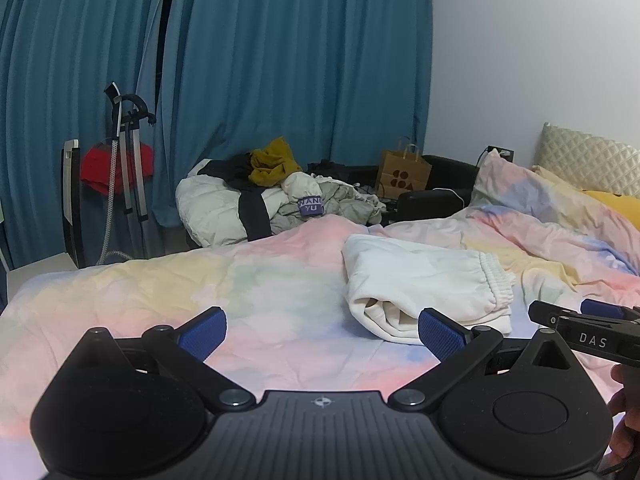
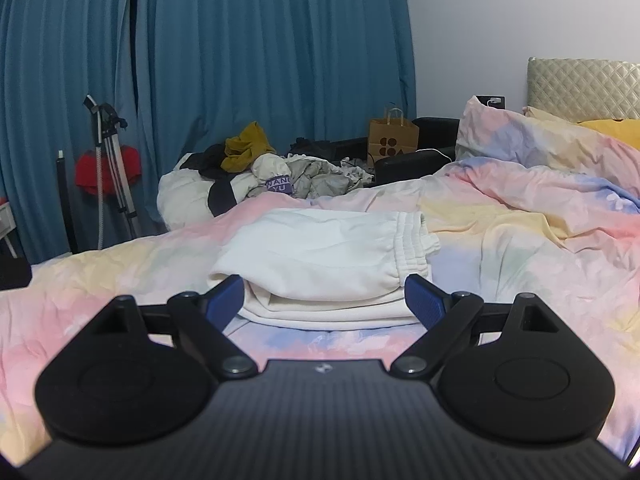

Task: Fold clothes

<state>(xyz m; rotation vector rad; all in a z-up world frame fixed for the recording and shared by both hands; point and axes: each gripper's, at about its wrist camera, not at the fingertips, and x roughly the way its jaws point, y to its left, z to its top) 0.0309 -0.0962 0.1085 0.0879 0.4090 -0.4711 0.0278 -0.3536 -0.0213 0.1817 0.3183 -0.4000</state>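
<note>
A folded white garment (image 1: 424,280) with an elastic waistband lies on the pastel bed cover (image 1: 240,288). In the left wrist view my left gripper (image 1: 322,332) hangs open over the cover. It sits just left of the garment, with only its right pad (image 1: 440,334) in front of the near folded corner. My right gripper (image 1: 568,314) enters at the right edge, held by a hand (image 1: 624,420). In the right wrist view the right gripper (image 2: 324,300) stands wide open. The near folded edge of the garment (image 2: 320,252) lies between its two blue pads (image 2: 226,300), ungripped.
A heap of unfolded clothes (image 1: 256,196) lies at the bed's far edge, beside a brown paper bag (image 1: 402,174). A garment steamer stand (image 1: 128,160) stands before the blue curtains (image 1: 280,60). Rumpled duvet (image 2: 540,184) and a quilted headboard (image 2: 580,84) fill the right.
</note>
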